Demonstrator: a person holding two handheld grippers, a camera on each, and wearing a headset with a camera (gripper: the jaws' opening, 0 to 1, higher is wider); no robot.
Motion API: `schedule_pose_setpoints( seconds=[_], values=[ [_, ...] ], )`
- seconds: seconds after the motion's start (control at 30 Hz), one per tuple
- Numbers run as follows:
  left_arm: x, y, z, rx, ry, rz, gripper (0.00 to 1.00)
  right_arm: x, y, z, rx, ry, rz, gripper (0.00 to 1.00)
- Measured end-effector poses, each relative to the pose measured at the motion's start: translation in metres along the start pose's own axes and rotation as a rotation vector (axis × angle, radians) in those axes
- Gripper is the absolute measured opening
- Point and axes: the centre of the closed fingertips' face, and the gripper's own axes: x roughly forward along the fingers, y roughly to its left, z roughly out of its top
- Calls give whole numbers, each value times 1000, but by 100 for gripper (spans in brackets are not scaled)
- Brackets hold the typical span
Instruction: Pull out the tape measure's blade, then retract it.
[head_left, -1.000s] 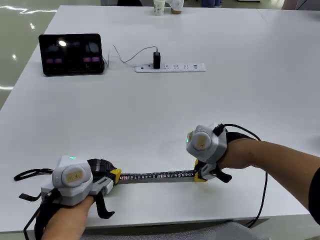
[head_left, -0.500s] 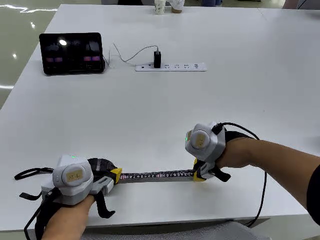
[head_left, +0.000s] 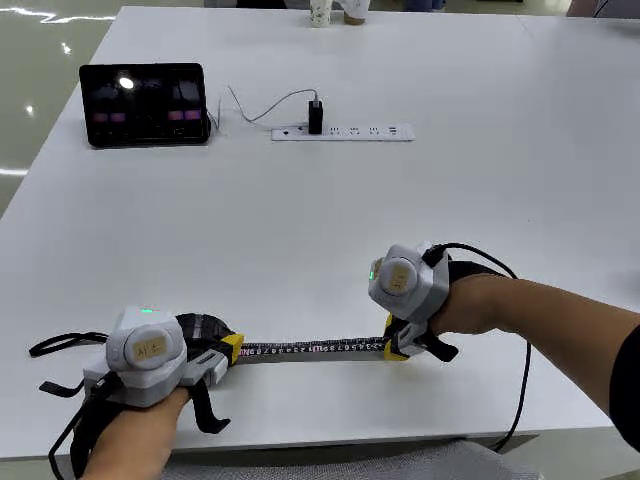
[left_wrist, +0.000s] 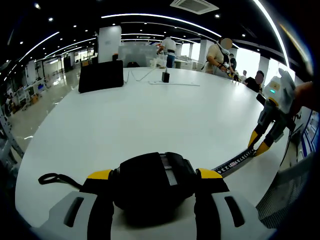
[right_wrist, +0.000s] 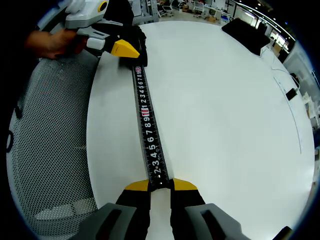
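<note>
Tape measure (left_wrist: 151, 189) clamped in left claw (left_wrist: 155, 174), blade tip (right_wrist: 158, 176) pinched by right claw (right_wrist: 161, 186)

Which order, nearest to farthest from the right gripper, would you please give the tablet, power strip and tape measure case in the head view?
1. Tape measure case, left along the blade from the right gripper, in the left gripper.
2. Power strip, ahead, mid-table.
3. Tablet, farther back on the left.
</note>
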Motion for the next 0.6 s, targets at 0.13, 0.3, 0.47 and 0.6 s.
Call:
schedule_pose_setpoints(
  seconds=[0.13, 0.3, 0.47, 0.6],
  values=[
    [0, 0, 0, 0, 0, 0, 60, 0, 0, 1, 2, 1, -1, 11],
    [0, 0, 0, 0, 0, 0, 60, 1, 1, 2, 12, 0, -3, 11],
    [0, 0, 0, 0, 0, -1, 60, 1, 1, 3, 14, 0, -2, 11],
    [0, 0, 0, 0, 0, -1, 60, 1, 1, 5, 14, 1, -2, 11]
  ],
)
